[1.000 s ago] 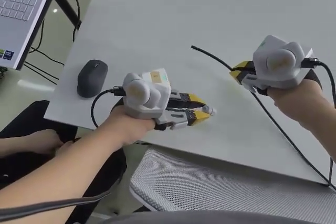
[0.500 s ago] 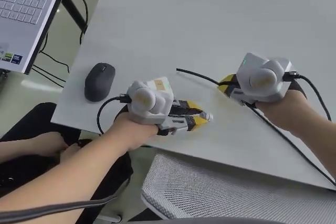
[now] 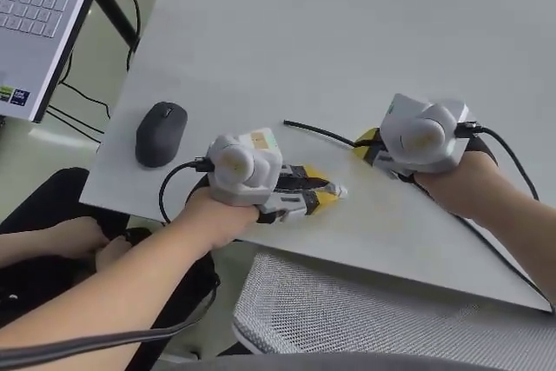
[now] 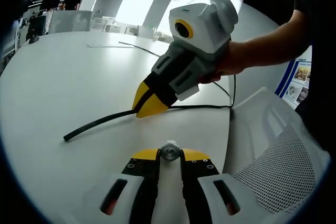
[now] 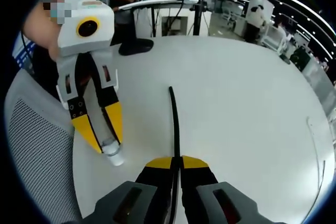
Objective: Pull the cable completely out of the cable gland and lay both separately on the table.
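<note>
1. Since a second ago the right gripper (image 3: 360,145) has come down and in toward the left gripper (image 3: 330,188). It has brought the cable (image 3: 317,131) low, so the cable's loose end now rests on the table (image 3: 347,23).
2. Far left, a laptop (image 3: 35,6) sits beyond the table's edge, and a mouse (image 3: 161,132) lies near the corner. Both are well apart from the work.
3. Left gripper: its jaws are closed narrow on the small pale cable gland (image 4: 169,151), which is pinched at the very tips just over the near edge. No cable runs into it, so it seems to be held aside, ready to be set down alone.
4. Between the two grippers, the black cable runs from its free end on the table into the right gripper's jaws.
5. Right gripper: its jaws are pinched tight on the cable and angled down at the tabletop, probably to lay it flat.
6. The pull looks finished. Releasing each piece, kept apart, remains.
7. The tabletop is plain, white and smooth, so little should snag.
8. A mesh chair (image 3: 347,310) sits under the near edge. The room beyond looks like an open office with strip lights overhead.
</note>
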Tool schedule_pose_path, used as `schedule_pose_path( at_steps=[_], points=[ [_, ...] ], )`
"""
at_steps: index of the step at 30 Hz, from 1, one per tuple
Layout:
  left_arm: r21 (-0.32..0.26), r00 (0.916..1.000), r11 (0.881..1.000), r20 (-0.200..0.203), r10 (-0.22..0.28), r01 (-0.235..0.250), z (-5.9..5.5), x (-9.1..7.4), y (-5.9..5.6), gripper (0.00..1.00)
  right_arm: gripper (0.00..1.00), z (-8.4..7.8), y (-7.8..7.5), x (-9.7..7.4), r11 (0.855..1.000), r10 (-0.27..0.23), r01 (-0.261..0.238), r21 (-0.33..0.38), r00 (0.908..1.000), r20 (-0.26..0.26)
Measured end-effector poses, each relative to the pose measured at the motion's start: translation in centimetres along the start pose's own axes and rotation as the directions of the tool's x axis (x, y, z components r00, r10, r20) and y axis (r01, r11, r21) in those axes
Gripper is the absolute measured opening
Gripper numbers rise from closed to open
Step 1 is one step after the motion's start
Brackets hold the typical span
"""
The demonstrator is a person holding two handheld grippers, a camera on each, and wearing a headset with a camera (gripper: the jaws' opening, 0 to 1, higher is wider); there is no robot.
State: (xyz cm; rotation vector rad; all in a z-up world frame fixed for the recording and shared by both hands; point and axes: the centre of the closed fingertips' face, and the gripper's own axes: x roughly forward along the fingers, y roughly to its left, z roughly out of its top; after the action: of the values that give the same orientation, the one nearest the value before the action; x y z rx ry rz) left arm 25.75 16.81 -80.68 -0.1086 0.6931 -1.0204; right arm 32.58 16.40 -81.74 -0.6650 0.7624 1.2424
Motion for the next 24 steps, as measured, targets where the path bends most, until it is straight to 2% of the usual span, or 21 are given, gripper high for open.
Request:
schedule_pose_path(
  at_steps=[8,24],
  points=[
    [0.003,0.9999,1.0,-0.011,0.011,-0.011,-0.25,-0.06,0.2,0.16,0.0,-0.13,-0.16,0.14,1.0,0.0,0.0,0.008,1.0,-0.004],
    [0.083,0.9967,0.995,-0.06,0.055,-0.05,-0.77,-0.19,0.57,0.16,0.0,-0.17,-0.16,0.15,1.0,-0.002,0.002,0.018,1.0,-0.008]
  ],
)
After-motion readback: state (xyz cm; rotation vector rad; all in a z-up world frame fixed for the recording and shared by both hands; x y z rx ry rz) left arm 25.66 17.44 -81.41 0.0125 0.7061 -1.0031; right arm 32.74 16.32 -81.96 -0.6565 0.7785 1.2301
